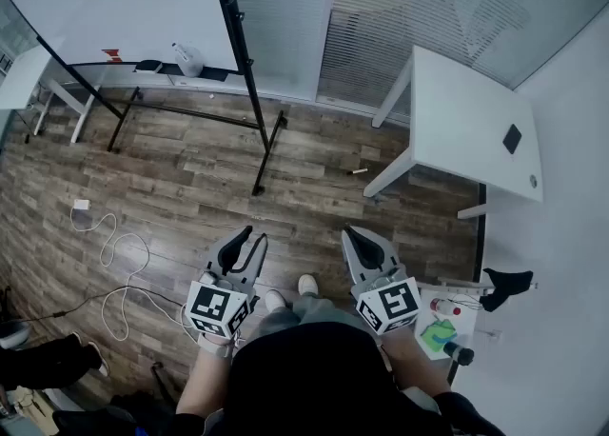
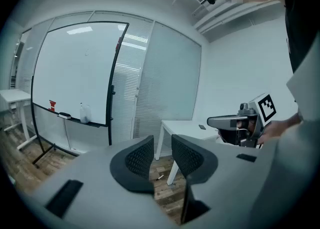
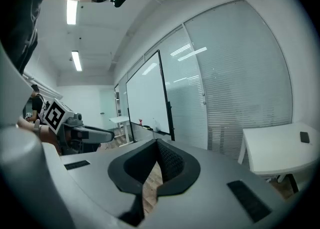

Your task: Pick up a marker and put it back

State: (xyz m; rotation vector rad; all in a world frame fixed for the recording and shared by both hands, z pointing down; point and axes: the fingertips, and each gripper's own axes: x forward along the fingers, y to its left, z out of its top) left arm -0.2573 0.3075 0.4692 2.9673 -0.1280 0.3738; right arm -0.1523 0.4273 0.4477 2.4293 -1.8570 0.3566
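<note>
Left tool (image 1: 249, 233): my jaws slightly apart, empty, ready for grasping.
Right tool (image 1: 352, 231): jaws together, idle.
Marker (image 1: 359, 170): on floor ahead, unreached.

Even ceiling light (fisheye edges), foreground blurred.

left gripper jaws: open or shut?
Open. The left gripper shows its jaws apart, with wood floor visible through the gap and nothing held.
</note>
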